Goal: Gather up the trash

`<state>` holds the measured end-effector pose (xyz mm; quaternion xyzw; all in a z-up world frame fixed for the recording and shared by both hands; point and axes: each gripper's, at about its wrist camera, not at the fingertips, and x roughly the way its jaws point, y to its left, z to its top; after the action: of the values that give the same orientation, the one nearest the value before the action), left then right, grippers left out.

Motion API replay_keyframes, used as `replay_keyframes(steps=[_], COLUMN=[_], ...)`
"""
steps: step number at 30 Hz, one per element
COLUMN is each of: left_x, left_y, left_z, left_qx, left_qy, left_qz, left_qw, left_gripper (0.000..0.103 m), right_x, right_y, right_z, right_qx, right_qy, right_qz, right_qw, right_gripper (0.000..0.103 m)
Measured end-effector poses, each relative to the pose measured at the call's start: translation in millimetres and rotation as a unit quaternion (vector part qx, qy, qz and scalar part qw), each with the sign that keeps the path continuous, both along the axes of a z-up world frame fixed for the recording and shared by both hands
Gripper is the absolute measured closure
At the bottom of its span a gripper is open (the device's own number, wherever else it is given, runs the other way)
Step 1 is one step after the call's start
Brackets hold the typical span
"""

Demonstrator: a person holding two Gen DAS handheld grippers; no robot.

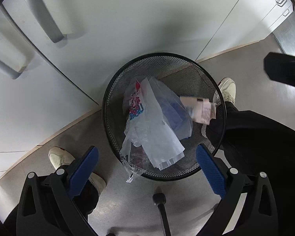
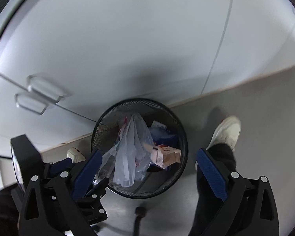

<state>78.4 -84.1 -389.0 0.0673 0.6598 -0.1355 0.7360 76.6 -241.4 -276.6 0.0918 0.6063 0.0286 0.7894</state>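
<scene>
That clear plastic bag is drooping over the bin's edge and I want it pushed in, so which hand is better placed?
Left, probably. The left tool hangs open straight above the black mesh wastebasket's near rim, where the clear plastic bag spills over. The right tool, also open, views the wastebasket from farther off.

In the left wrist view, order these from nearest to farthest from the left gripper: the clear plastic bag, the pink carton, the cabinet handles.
From the left gripper:
1. clear plastic bag, draped over the wire bin's near rim, between the open jaws.
2. pink carton, deeper in, right side.
3. cabinet handles, far upper left.
</scene>
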Motion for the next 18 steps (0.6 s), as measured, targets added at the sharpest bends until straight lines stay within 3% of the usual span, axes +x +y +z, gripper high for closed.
replay_keyframes(steps=[9, 18], left_x=[7.3, 25.2], left_y=[15.1, 16.0], left_z=[37.2, 58.4], left_qx=[-0.008, -0.020], left_qy=[-0.029, -0.038], left_qz=[0.062, 0.087], left_qw=[0.9976, 0.9953], left_gripper=[0.005, 0.004], right_x=[-8.9, 1.1], right_y=[4.6, 9.5], right_z=[53.5, 57.1], right_qx=[0.003, 0.011], right_qy=[-0.067, -0.069], right_qz=[0.039, 0.062], right_qw=[0.997, 0.996], right_gripper=[0.004, 0.004])
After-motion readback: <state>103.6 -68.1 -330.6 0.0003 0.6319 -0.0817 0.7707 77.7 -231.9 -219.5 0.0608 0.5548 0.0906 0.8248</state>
